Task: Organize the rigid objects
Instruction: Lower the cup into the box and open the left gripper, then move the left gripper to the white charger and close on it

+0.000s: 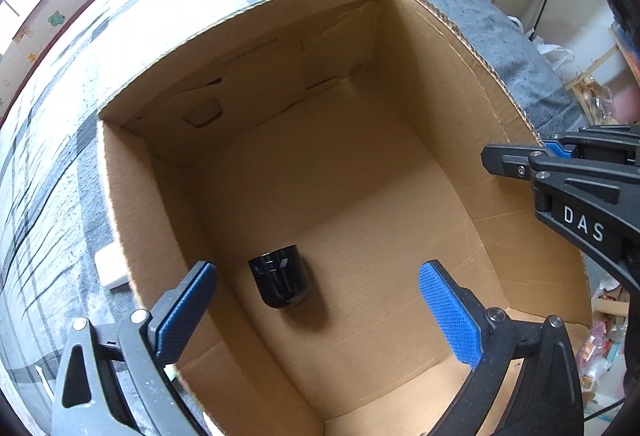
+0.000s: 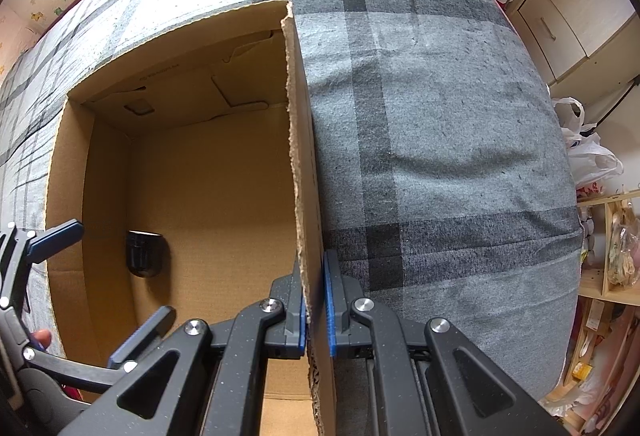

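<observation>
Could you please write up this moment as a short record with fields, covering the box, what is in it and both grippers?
surface: grey plaid bedspread
container: open cardboard box
contents: one black cup on the box floor
left gripper: jaws wide open above the box, holding nothing
right gripper: jaws clamped on the box's side wall
outside box: white object beside it
</observation>
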The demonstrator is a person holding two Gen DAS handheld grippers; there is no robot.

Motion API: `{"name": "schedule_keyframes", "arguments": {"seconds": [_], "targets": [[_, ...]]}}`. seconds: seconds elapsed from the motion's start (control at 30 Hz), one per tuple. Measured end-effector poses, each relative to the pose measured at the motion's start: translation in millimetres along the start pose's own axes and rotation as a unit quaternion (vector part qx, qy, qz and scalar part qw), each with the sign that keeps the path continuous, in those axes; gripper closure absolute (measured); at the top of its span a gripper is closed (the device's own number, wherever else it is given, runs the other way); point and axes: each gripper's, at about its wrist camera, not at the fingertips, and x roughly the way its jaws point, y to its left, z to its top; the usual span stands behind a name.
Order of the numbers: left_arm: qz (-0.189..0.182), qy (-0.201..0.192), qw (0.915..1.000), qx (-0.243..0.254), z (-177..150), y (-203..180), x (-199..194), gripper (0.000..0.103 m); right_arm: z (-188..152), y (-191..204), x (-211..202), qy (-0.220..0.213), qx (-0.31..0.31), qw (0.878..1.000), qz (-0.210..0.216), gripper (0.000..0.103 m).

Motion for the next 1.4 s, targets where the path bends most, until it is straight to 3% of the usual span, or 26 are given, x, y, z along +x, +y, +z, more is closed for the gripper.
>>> {"name": "schedule_keyframes", "arguments": {"seconds": [0.33, 0.63, 1.0, 1.4], "targets": [[-0.012, -0.018, 0.9995, -0.024, -15.3, 25.8, -32.1, 0.000, 0.5, 1.2, -0.1, -0.001, -0.003, 1.000, -0.001, 0.097], [0.002, -0.048, 0.9974, -0.054, -20.1, 47.7, -52.1, 0.000, 1.6, 2.8, 0.7, 0.002, -0.008, 1.000, -0.002, 0.097], [0.035, -0.043, 0.9920, -0.113, -51.9, 102.3, -68.5, 0.000, 1.8, 5.4, 1.6, 0.003, -0.013, 1.000, -0.003, 0.097], [0.056, -0.029, 0.9869, -0.148, -93.6, 128.7, -63.5, 0.000, 4.0, 6.8, 3.7, 0.006, -0.018, 1.000, -0.005, 0.097]]}}
